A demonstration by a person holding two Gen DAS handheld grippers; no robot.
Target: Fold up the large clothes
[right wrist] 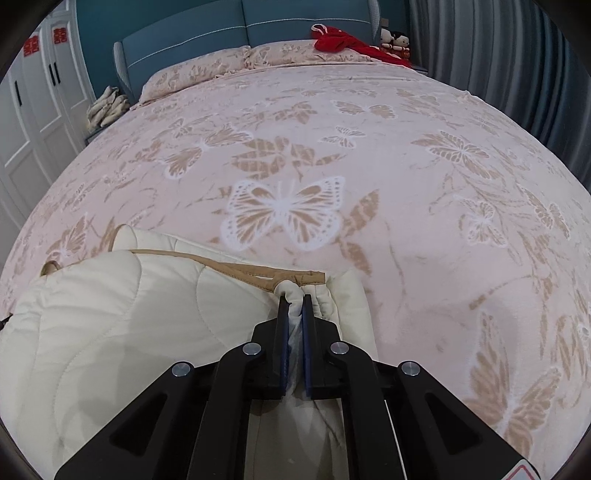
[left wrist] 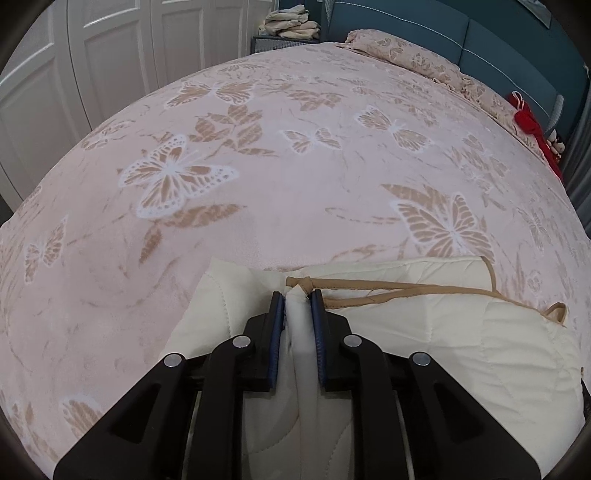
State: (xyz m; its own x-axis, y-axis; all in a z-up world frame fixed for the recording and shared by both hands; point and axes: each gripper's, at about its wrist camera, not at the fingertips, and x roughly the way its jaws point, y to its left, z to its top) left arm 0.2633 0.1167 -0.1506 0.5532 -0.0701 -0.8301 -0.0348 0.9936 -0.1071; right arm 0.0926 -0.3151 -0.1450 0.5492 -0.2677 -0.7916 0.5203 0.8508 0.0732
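A cream quilted blanket (left wrist: 461, 332) with tan edge binding (left wrist: 406, 290) lies bunched at the near edge of a pink butterfly-patterned bed (left wrist: 295, 184). My left gripper (left wrist: 298, 295) is shut on a pinched fold of the blanket near a binding corner. In the right wrist view the same blanket (right wrist: 129, 325) spreads to the left, its tan binding (right wrist: 236, 268) running across it. My right gripper (right wrist: 293, 300) is shut on another bunched fold by the binding's end. Both folds stand just above the bed (right wrist: 332, 166).
Matching pillows (right wrist: 207, 68) lie at a blue headboard (right wrist: 258, 26). A red cloth (right wrist: 343, 40) and small dolls (right wrist: 395, 38) sit at the far corner. Folded beige cloths (left wrist: 291, 24) rest on a bedside stand. White wardrobe doors (left wrist: 110, 55) and grey curtains (right wrist: 498, 55) flank the bed.
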